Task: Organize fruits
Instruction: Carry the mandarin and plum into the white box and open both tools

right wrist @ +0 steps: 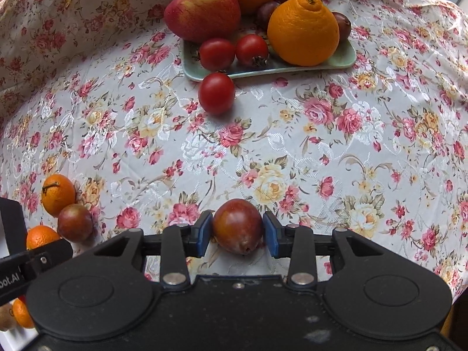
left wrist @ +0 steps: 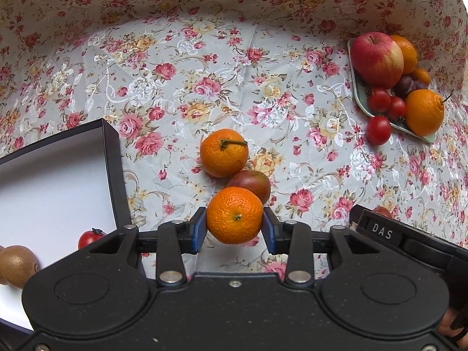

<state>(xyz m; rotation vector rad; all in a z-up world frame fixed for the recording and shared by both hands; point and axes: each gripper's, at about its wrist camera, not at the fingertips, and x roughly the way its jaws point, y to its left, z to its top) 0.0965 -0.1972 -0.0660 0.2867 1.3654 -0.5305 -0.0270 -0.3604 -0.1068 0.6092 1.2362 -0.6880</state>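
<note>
A floral tablecloth (left wrist: 234, 67) printed with pink and yellow roses on a pale, glossy ground covers the whole work surface and rises in folds behind it. At the top right corner of the right wrist view, a strip of what looks like a window frame shows past the cloth's edge.

The left gripper (left wrist: 234, 228) is clamped on a small orange mandarin (left wrist: 234, 215), its blue pads (left wrist: 199, 229) pressed to both sides of the fruit. Just beyond lie a dark red-brown plum (left wrist: 253, 182) and a second stemmed mandarin (left wrist: 223, 152), touching each other on the cloth. To the left sits a black-walled box with a white floor (left wrist: 114, 158), holding a red cherry tomato (left wrist: 89, 238) and a brown kiwi (left wrist: 17, 264).

The right gripper (right wrist: 237, 231) is closed around a dark reddish plum-like fruit (right wrist: 237, 226), held between its blue pads (right wrist: 204, 231).

Farther back, a pale green rectangular tray (right wrist: 339, 58) carries a large red-yellow apple (right wrist: 203, 8), a big knobbed orange (right wrist: 304, 30), two red tomatoes (right wrist: 234, 51) and more fruit behind. One loose red tomato (right wrist: 216, 93) rests on the cloth just beside the tray's front edge.
</note>
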